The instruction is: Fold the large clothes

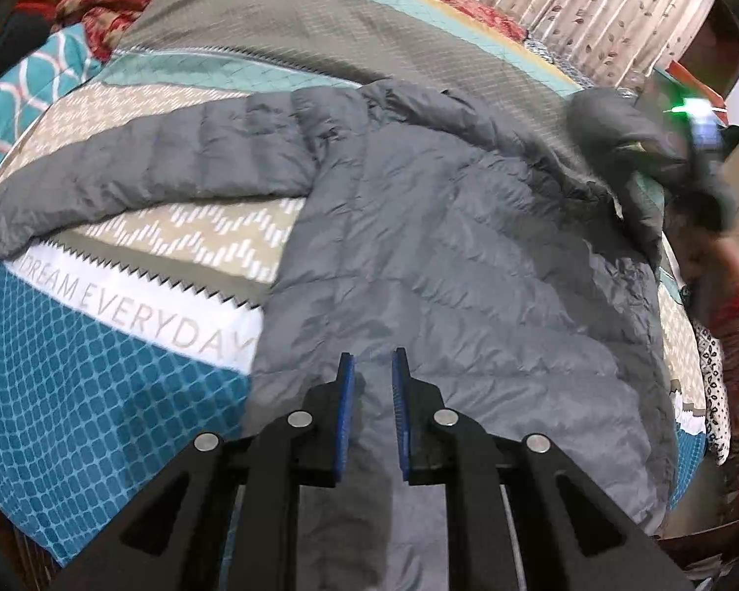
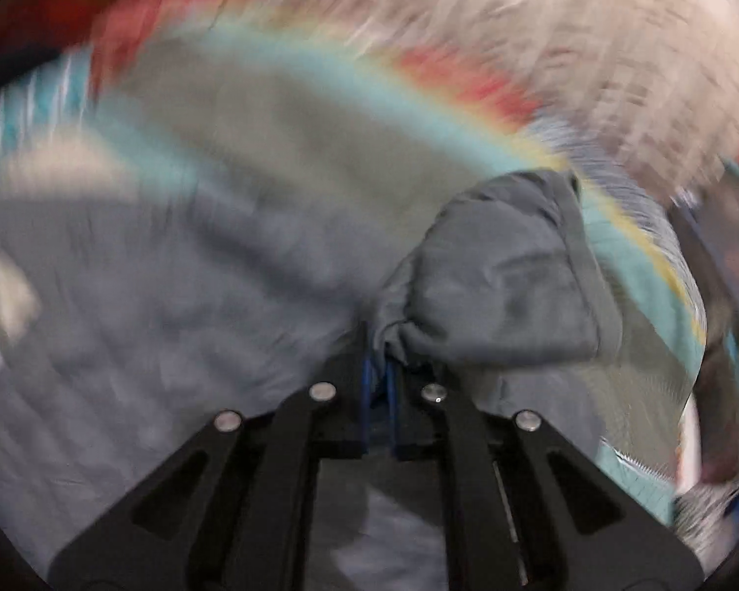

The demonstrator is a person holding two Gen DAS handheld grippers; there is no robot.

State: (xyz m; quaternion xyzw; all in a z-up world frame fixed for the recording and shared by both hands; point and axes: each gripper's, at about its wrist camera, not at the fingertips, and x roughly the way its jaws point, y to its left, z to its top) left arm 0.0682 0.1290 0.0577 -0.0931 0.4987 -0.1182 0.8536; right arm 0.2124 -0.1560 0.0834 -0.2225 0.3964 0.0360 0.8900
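My black matt plastic gripper with ribbed blue pads hangs over a grey quilted jacket (faintly shiny, crinkled cloth) on a printed cotton-like bedspread.

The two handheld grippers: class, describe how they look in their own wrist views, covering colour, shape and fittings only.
The left gripper and the right gripper look alike. Each has two matte black fingers faced with thin blue pads, carried on angular black linkage arms with long cut-out slots. Round silver pivot pins mark the joints, four on each gripper. No cables or lettering show.
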